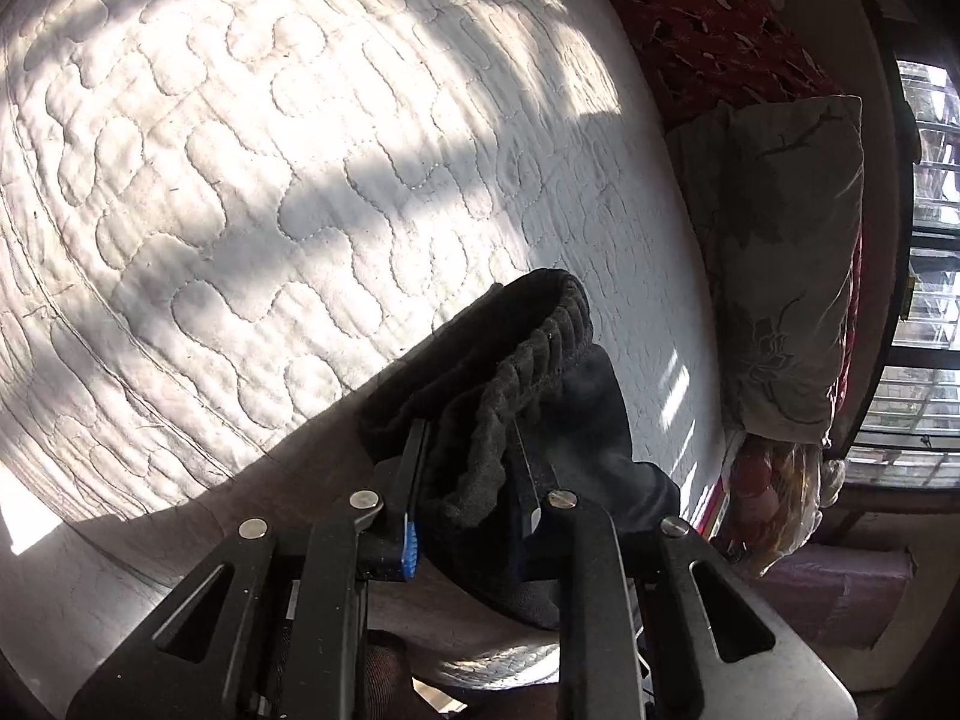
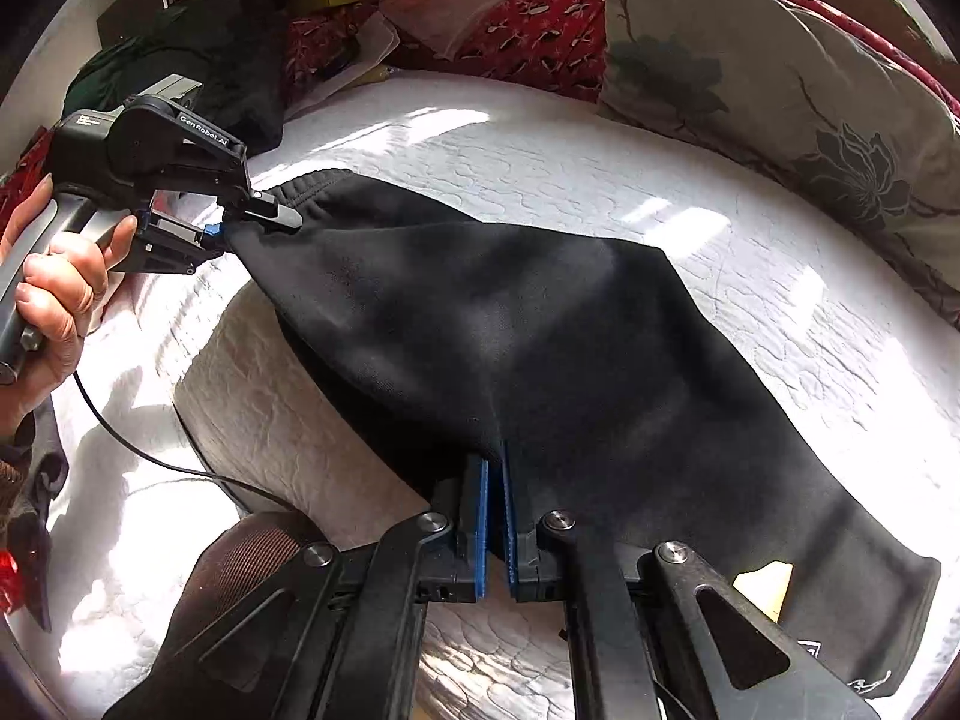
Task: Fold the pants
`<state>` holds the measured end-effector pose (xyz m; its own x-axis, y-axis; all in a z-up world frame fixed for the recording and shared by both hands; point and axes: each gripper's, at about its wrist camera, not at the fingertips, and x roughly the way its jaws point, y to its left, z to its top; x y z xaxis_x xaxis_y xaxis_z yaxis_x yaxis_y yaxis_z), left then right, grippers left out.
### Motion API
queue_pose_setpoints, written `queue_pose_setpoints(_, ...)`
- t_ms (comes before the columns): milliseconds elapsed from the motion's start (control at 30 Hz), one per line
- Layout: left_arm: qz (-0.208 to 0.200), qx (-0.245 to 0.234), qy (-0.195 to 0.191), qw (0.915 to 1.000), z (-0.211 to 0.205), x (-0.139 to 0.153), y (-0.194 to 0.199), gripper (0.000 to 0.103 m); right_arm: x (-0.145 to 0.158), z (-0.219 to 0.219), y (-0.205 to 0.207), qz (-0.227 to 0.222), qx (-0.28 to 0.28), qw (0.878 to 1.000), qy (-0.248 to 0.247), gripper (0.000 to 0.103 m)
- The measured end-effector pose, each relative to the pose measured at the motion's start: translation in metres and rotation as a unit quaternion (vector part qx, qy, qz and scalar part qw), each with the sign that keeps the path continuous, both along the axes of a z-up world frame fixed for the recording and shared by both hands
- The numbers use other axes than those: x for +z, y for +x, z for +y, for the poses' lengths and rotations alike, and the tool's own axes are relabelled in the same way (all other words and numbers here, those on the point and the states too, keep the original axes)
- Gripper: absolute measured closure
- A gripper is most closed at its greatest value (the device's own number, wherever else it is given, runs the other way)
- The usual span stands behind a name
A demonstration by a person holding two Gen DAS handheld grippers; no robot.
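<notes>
Black pants (image 2: 540, 312) lie spread across a white quilted mattress (image 2: 780, 276), partly lifted off it. My right gripper (image 2: 494, 471) is shut, its blue pads (image 2: 478, 498) pinching a fold of the black fabric near the middle of the lower edge. In the right wrist view my left gripper (image 2: 264, 221), held by a hand (image 2: 54, 294), clamps the waistband corner at the far left. In the left wrist view the left gripper (image 1: 468, 456) is shut on the ribbed elastic waistband (image 1: 528, 372), which bunches up between its fingers above the mattress (image 1: 240, 180).
A floral grey pillow (image 2: 780, 78) and a red patterned blanket (image 2: 540, 30) lie along the far side of the bed. Dark green clothing (image 2: 198, 48) is heaped at the back left. A black cable (image 2: 150, 456) trails over the mattress. A window (image 1: 930, 240) stands beyond the pillow (image 1: 786, 264).
</notes>
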<state>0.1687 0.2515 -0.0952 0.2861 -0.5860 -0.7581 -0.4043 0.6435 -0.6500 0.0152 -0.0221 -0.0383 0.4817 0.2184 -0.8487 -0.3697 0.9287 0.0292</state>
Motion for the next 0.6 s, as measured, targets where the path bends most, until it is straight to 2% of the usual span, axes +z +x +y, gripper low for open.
queue_pose_setpoints(100, -0.002, -0.011, -0.016, 0.9998, 0.003, -0.002, 0.003, 0.084, -0.019, 0.008, 0.002, 0.026, 0.008, 0.999, -0.029, 0.094)
queue_pose_setpoints(167, -0.012, -0.022, -0.032, 0.9992, 0.006, 0.0, 0.001, 0.079, -0.019, 0.007, 0.003, 0.032, 0.006, 0.999, -0.021, 0.092)
queue_pose_setpoints(233, -0.025, -0.026, -0.037, 0.9986, 0.012, 0.005, -0.005, 0.075, -0.012, 0.003, 0.002, 0.039, 0.008, 0.999, -0.012, 0.084)
queue_pose_setpoints(267, -0.032, -0.026, -0.031, 0.9987, 0.014, 0.009, -0.009, 0.068, -0.007, -0.002, 0.001, 0.039, 0.007, 0.999, -0.004, 0.075)
queue_pose_setpoints(300, -0.038, -0.021, -0.016, 0.9989, 0.019, 0.013, -0.016, 0.062, -0.001, -0.007, -0.001, 0.038, 0.002, 0.999, 0.006, 0.07)
queue_pose_setpoints(333, -0.046, -0.009, 0.0, 0.9989, 0.024, 0.016, -0.025, 0.052, 0.005, -0.016, 0.0, 0.037, -0.005, 0.999, 0.024, 0.069)
queue_pose_setpoints(433, -0.074, 0.018, 0.009, 0.997, 0.037, 0.029, -0.037, 0.051, 0.026, -0.048, 0.009, 0.031, -0.046, 0.995, 0.086, 0.067)
queue_pose_setpoints(533, -0.094, -0.016, 0.019, 0.9952, 0.03, 0.05, -0.012, 0.05, 0.037, -0.082, 0.038, 0.031, -0.11, 0.983, 0.146, 0.058)
queue_pose_setpoints(600, -0.098, -0.054, 0.038, 0.993, 0.017, 0.059, 0.014, 0.047, 0.033, -0.096, 0.067, 0.054, -0.14, 0.973, 0.174, 0.057)
